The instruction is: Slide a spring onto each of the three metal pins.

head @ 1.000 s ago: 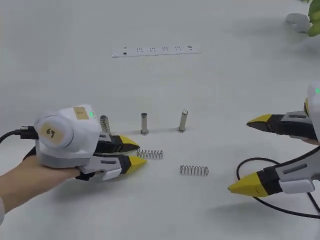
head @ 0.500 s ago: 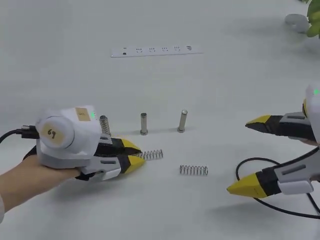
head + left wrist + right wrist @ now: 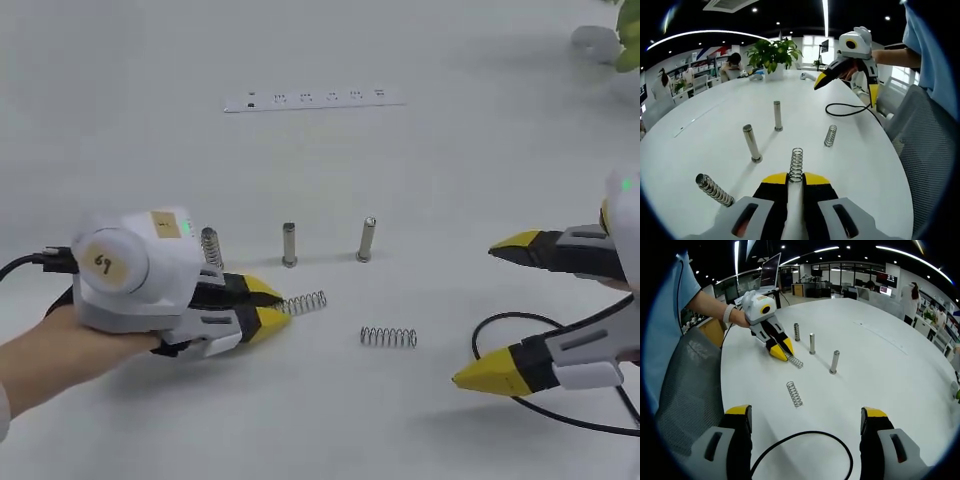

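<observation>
Three metal pins stand in a row on the white table. The left pin [image 3: 210,246] [image 3: 714,190] [image 3: 796,332] carries a spring. The middle pin [image 3: 289,245] [image 3: 751,143] [image 3: 812,343] and the right pin [image 3: 366,240] [image 3: 777,116] [image 3: 834,362] are bare. My left gripper [image 3: 275,307] [image 3: 796,178] is shut on one end of a spring [image 3: 305,301] [image 3: 796,163] [image 3: 794,360], which sticks out ahead of its tips, slightly raised. A second spring [image 3: 388,337] [image 3: 830,135] [image 3: 794,393] lies loose on the table. My right gripper [image 3: 490,313] [image 3: 806,416] stays wide open at the right, apart from both springs.
A white power strip [image 3: 314,100] lies at the far side of the table. A black cable [image 3: 520,405] [image 3: 805,440] loops on the table under the right gripper. A potted plant [image 3: 772,55] stands far off, and a mesh chair [image 3: 687,385] sits beside the table.
The left gripper has shut on the end of the nearer spring, which has tilted up a little at its free end. The right gripper has hardly moved.
</observation>
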The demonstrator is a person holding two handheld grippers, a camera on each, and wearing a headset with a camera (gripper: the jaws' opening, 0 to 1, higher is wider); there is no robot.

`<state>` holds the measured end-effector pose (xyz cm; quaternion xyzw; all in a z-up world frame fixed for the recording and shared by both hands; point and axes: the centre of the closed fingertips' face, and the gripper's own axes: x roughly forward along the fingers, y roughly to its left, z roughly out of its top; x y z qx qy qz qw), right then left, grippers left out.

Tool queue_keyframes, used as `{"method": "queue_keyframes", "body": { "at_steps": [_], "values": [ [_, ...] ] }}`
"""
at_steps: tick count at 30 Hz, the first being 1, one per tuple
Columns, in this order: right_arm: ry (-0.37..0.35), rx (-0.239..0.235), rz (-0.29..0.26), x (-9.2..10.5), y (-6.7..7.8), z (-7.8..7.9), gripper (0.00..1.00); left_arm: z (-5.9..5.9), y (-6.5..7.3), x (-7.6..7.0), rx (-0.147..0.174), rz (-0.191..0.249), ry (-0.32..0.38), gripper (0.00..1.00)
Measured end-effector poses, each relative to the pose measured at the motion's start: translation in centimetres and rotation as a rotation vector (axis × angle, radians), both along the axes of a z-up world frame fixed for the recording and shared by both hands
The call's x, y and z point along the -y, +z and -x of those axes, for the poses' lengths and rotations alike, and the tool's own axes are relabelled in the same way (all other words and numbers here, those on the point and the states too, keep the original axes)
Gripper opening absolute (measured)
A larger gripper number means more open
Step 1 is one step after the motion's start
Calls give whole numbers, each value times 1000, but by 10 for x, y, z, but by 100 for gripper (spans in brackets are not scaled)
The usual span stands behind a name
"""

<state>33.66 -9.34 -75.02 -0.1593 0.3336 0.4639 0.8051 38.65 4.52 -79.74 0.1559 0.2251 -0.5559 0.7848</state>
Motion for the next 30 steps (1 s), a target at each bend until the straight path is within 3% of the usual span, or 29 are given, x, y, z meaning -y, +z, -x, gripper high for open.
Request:
{"method": "queue_keyframes", "body": {
  "at_steps": [2,30],
  "values": [
    [1,2,0,-1,0,0,89,0,2,0,-8,9,3,3],
    [30,10,4,-9,4,-2,88,4,25,-6,43,31,14,2]
  ]
}}
